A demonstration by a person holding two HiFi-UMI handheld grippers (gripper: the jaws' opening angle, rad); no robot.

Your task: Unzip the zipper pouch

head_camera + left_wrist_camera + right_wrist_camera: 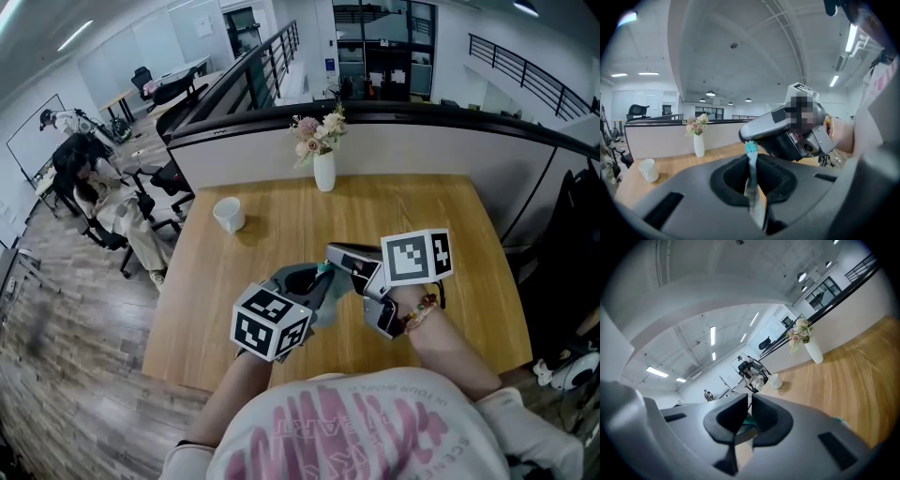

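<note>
Now you hold the zipper pouch (pixel 753 197) between both grippers, above the wooden table (pixel 281 225).
Your left gripper (pixel 317 281) has its jaws clenched on the pouch's thin edge. Your right gripper (pixel 335 255) meets it tip to tip, jaws pinched on the teal zipper pull (pixel 750 148). A white cup (pixel 228 215) and a flower vase (pixel 324 172) stand beyond.
</note>
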